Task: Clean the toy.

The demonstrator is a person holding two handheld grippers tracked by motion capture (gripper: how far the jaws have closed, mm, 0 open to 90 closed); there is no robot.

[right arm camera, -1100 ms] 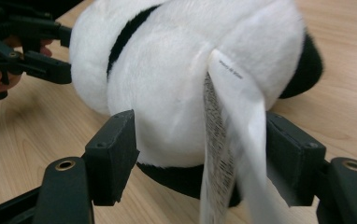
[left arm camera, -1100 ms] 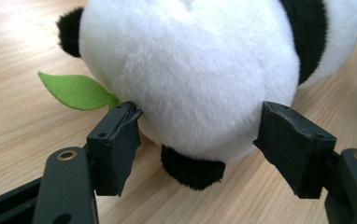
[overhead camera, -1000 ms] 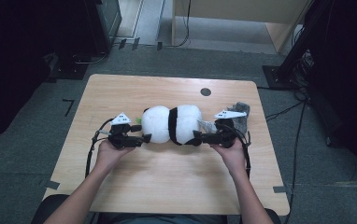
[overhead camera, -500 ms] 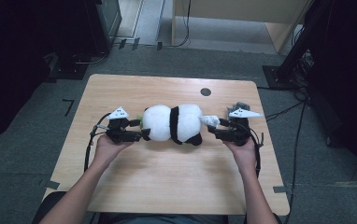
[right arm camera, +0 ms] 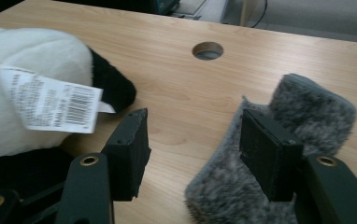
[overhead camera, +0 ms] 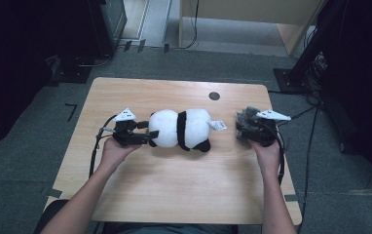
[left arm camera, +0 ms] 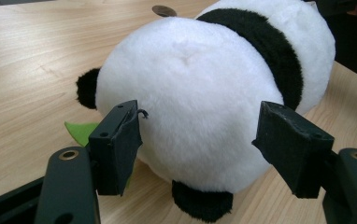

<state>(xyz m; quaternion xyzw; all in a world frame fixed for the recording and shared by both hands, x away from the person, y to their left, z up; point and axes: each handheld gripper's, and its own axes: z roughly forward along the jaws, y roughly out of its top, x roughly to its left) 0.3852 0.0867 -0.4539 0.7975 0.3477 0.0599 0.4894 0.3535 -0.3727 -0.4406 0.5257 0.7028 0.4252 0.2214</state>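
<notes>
A black-and-white panda plush [overhead camera: 181, 127] lies on its side mid-table. My left gripper [overhead camera: 145, 134] holds its round white end [left arm camera: 186, 102], with a pad pressed in on either side [left arm camera: 200, 140]. My right gripper [overhead camera: 242, 127] is a short way off the plush's other end, where a white barcode tag [right arm camera: 50, 100] sticks out. Its jaws [right arm camera: 197, 140] are open and have just been closing, with bare table between them. A grey furry piece [right arm camera: 307, 107] lies beside and under one jaw, and I see it [overhead camera: 246, 116] by the gripper's tip from above.
The wooden table [overhead camera: 174, 195] has a round cable hole [overhead camera: 214, 96] behind the plush. A green scrap [left arm camera: 81, 132] pokes out under the panda. Dark stands and cables ring the table on the floor.
My right gripper has come off the panda's tagged end and moved right, over the grey furry piece. The left gripper and the plush have stayed put.
</notes>
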